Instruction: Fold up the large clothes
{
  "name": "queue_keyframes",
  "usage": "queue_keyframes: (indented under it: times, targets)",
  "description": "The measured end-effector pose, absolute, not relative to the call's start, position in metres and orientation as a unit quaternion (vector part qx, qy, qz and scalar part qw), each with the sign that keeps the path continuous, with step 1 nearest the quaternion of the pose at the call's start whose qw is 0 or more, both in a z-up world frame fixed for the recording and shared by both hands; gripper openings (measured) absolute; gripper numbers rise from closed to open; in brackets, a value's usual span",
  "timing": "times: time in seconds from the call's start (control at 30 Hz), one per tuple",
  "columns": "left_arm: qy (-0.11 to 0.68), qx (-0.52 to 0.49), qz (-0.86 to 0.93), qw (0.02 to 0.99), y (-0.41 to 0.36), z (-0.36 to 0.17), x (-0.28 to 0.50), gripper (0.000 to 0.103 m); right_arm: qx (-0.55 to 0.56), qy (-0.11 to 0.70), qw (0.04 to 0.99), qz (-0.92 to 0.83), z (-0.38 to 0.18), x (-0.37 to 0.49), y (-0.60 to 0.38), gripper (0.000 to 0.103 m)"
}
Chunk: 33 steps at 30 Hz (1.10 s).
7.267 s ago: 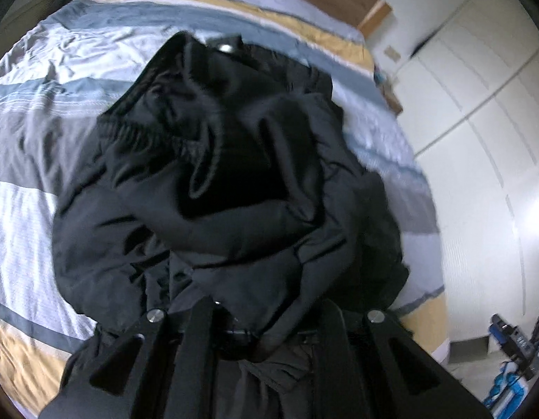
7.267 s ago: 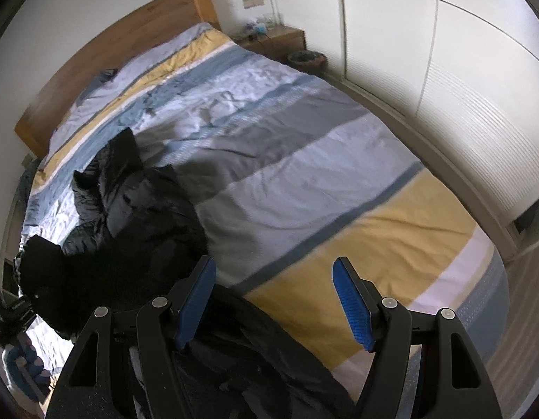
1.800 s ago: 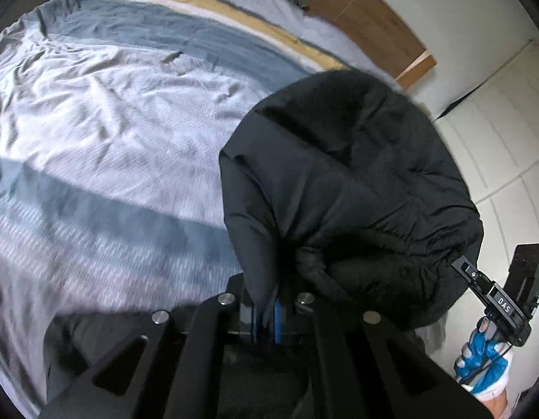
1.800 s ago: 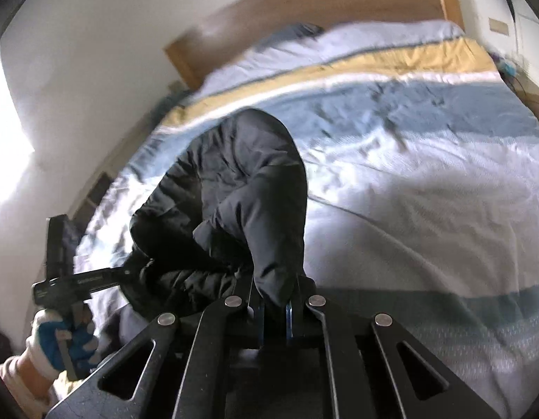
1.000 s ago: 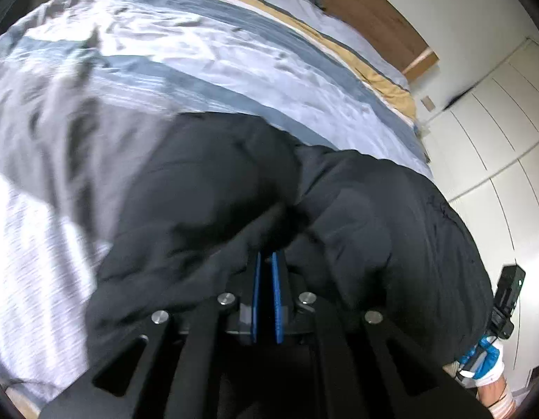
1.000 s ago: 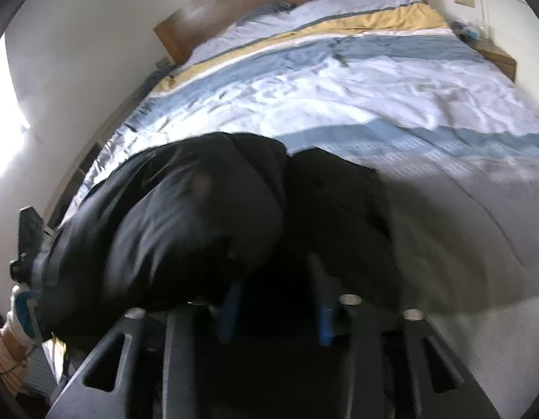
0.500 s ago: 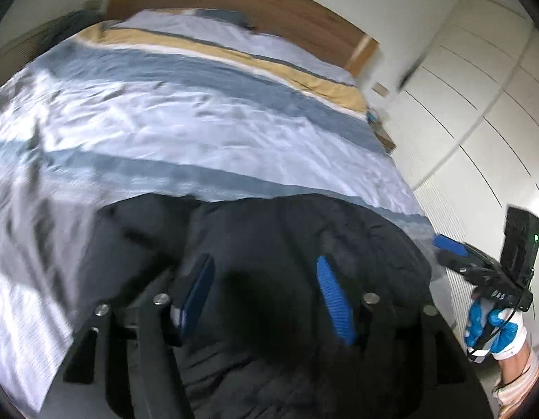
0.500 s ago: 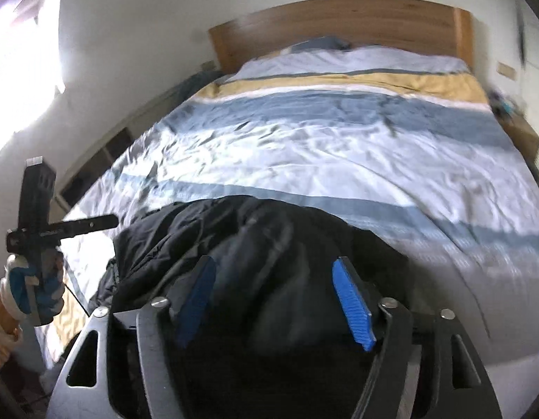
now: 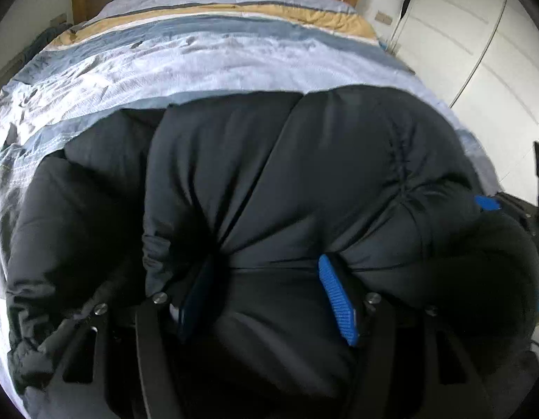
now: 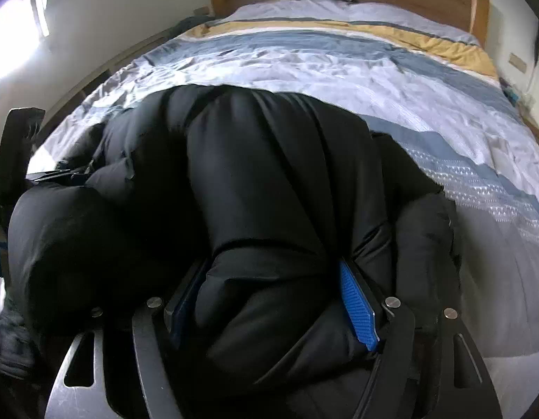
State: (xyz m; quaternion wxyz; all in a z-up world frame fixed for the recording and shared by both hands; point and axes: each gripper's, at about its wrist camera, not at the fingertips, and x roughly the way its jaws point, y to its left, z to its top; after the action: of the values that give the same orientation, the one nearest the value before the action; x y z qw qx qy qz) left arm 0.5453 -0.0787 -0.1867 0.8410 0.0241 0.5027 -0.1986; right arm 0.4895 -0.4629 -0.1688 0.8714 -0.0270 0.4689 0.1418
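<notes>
left wrist view: the left gripper [image 9: 266, 300], clamped tight on a fold a second ago, now stands with jaws spread and a bulge of the black padded jacket [image 9: 304, 174] swelling between its pads, the jacket lying on the near part of the striped bed [image 9: 217, 56]. right wrist view: the right gripper [image 10: 269, 307], likewise spread after its earlier pinch, straddles another puffy bulge [image 10: 269, 296] of the same jacket; whether its pads still press the fabric is hard to tell, though they appear merely to flank it. the garment, held aloft moments before, has been laid down and released, so this fold looks finished and a fresh grasp likely follows.
</notes>
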Motion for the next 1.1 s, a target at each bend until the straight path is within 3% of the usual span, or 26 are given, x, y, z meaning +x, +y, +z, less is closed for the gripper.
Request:
queue_keyframes:
  times: [0.17,0.47,0.73,1.1]
  targets:
    - [0.522,0.037,-0.193,0.830,-0.078,-0.178,0.542,0.061,-0.055,0.494,0.859,0.122,-0.155,0.488,-0.457,0.071]
    - [0.492,-0.005,-0.234,0.838,-0.078,-0.103,0.495,0.061,-0.025,0.473,0.869,0.145,-0.089,0.446,-0.454,0.071]
    - [0.512,0.027,-0.219,0.830,-0.095,-0.156,0.469,0.061,-0.018,0.511,0.847,0.145,-0.148,0.441,-0.444,0.072]
    - [0.521,0.025,-0.179,0.834,-0.096,-0.140,0.451,0.061,0.008,0.534,0.839,0.099,-0.148,0.429,-0.450,0.073]
